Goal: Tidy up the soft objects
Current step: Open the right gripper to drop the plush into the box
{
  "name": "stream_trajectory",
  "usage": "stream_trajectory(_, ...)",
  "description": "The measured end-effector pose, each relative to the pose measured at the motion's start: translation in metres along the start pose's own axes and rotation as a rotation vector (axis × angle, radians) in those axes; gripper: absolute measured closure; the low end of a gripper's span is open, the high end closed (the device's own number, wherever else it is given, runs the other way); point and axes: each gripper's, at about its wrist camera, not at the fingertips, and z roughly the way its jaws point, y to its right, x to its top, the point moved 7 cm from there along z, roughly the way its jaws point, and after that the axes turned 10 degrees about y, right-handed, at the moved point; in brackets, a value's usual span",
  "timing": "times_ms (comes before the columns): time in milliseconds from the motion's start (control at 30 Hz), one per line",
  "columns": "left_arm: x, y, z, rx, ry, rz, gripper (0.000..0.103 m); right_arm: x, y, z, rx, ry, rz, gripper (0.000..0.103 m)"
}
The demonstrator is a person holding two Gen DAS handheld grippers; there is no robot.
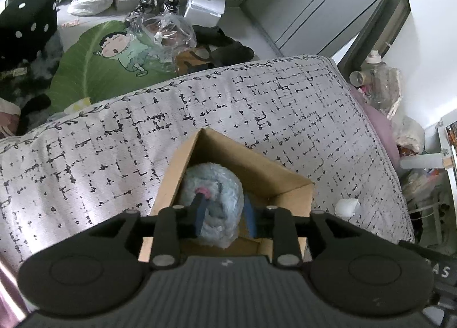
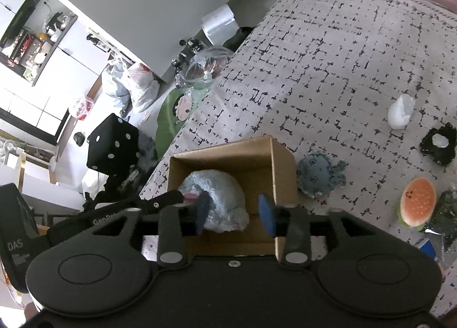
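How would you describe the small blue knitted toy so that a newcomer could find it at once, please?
Start at the cardboard box on the patterned bedspread. The blue octopus toy lies on the cover right beside the box's outer wall. Unlike the fluffy plush inside the box, it is flat, crocheted and frilly-edged.

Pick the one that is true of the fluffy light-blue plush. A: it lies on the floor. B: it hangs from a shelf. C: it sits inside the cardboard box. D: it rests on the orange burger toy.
C: the light-blue plush sits within the walls of the cardboard box on the bed.
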Motion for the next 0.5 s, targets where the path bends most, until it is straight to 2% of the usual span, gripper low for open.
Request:
stream_trajectory(67,-0.001,0.005,-0.004,0.004,0.006,0.015,0.065,0.0,0.005,-0.007,-0.009,0.011,-0.014,0.048)
stream_trajectory(133,-0.002,0.009,-0.008,0.008,0.013,0.035,0.052,0.001,0.012,-0.014,-0.016,0.015,-0.013,0.041)
stream_trajectory(167,-0.003,0.013,-0.011,0.011,0.02,0.048,0.05,0.001,0.016,-0.018,-0.022,0.018,-0.012,0.038)
stream_trajectory(233,-0.005,0.021,-0.016,0.012,0.04,0.074,0.041,0.002,0.024,-0.027,-0.037,0.027,-0.008,0.024)
stream_trajectory(300,-0.007,0.029,-0.02,0.012,0.05,0.098,0.034,0.003,0.033,-0.036,-0.05,0.048,-0.007,0.017)
stream_trajectory(500,-0.02,0.054,-0.029,-0.004,0.057,0.157,0.026,0.005,0.067,-0.059,-0.106,0.069,0.014,0.016)
